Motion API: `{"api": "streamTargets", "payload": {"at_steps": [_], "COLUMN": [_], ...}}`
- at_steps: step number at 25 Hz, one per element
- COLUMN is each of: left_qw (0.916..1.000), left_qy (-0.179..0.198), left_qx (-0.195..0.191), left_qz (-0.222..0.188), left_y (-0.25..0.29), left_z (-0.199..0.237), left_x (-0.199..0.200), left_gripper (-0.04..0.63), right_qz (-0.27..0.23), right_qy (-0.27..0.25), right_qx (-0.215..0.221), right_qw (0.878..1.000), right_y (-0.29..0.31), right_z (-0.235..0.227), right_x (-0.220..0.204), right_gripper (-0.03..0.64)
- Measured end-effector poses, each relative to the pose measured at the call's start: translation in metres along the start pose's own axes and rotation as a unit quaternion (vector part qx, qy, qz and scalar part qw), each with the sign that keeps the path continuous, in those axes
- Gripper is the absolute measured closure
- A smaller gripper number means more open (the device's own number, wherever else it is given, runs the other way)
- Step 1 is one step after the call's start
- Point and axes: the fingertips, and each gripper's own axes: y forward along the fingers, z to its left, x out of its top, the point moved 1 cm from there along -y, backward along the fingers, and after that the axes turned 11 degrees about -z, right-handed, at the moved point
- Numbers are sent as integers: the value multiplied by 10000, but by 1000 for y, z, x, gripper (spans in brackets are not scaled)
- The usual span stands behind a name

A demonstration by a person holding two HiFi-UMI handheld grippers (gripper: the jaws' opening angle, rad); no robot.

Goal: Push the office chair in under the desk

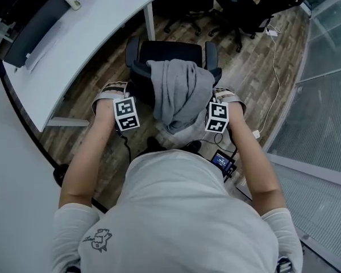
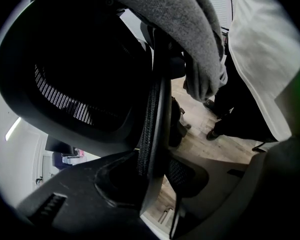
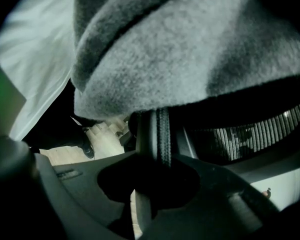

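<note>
Grippers are both clamping the backrest (image 2: pixel 80 104) of the office chair (image 1: pixel 167 51), one per side: the left gripper (image 1: pixel 120 95) is holding its jaws wide on one rim, the right gripper (image 1: pixel 219 98) narrower on the other, under a grey sweater (image 1: pixel 179 92). Table (image 1: pixel 102 33) is sitting straight ahead past the chair, with the seat near its edge and looking not yet under.

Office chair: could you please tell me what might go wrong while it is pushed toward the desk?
1. The gray garment hangs loosely over the backrest, right above the right gripper; it may slide off or snag in the jaws.
2. The left gripper and the right gripper pinch only the backrest's thin edges, so a grip could slip.
3. The white desk leg stands just ahead of the chair's left armrest; they might collide.
</note>
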Motion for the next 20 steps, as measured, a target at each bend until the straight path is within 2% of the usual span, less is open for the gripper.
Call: {"api": "streamTargets", "payload": {"at_steps": [9,20], "left_qw": [9990,9947], "left_qy": [-305,-758], "left_qx": [258,471], "left_qz": [188,513], "left_y": [-31,-59], "left_z": [-12,-18], "left_x": [-88,-159], "left_gripper": [446,449], "right_qz": [-107,-148], "right_qy": [-427,-1106], "right_qx": [96,290], "right_qw": [9990,9933], "right_y": [40,81], "right_z": [-15,-48], "right_x": [83,150], "right_gripper": [549,551]}}
